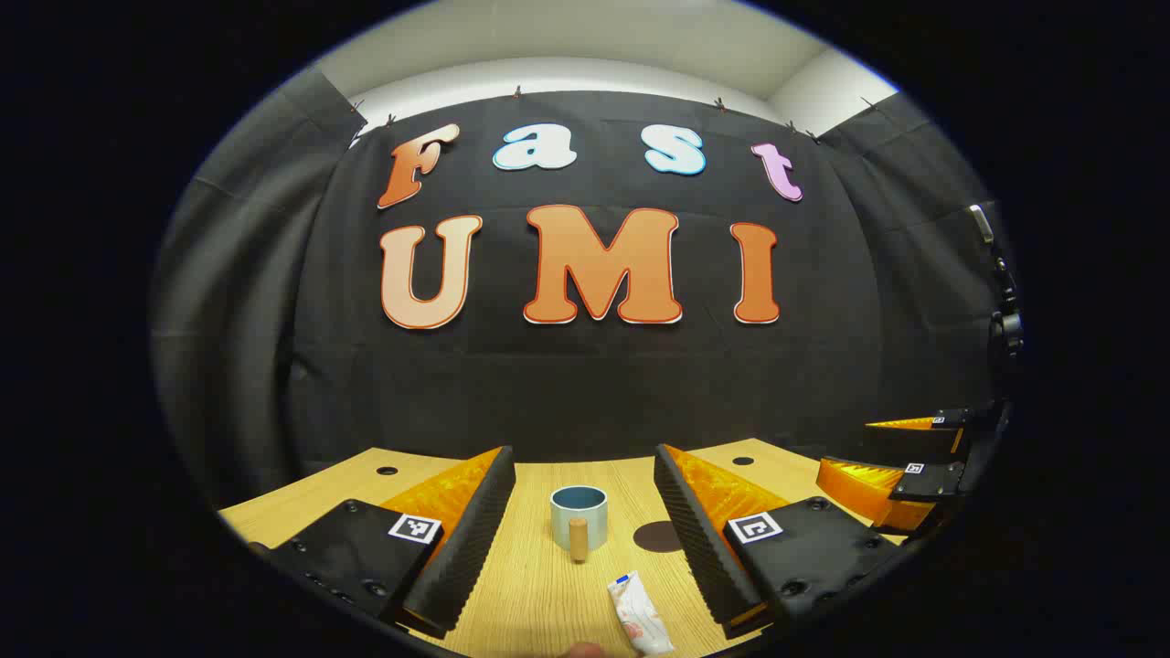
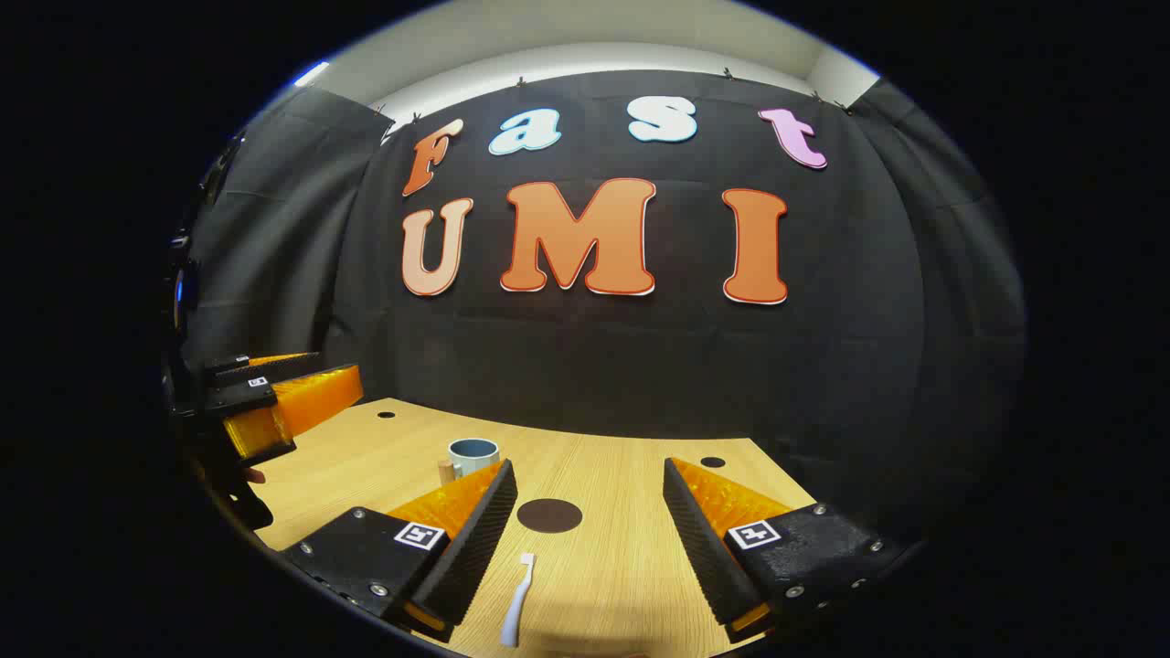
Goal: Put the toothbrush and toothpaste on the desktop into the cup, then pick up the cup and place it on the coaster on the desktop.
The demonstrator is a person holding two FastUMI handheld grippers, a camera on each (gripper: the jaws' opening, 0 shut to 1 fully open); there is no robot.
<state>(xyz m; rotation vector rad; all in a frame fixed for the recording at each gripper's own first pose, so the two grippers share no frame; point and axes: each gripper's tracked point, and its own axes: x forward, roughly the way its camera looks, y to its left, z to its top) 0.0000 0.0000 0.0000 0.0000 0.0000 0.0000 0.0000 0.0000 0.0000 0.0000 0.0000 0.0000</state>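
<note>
On desk (image 2: 622,567): cup (image 1: 579,516), toothbrush (image 2: 515,614) (both grippers agape).

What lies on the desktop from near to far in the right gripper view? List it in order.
toothbrush → coaster → cup

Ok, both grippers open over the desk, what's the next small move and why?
Probably lower the open left gripper onto the toothpaste, which lies flat between its fingers, just short of the empty cup. The toothbrush also lies on the desk.
</note>
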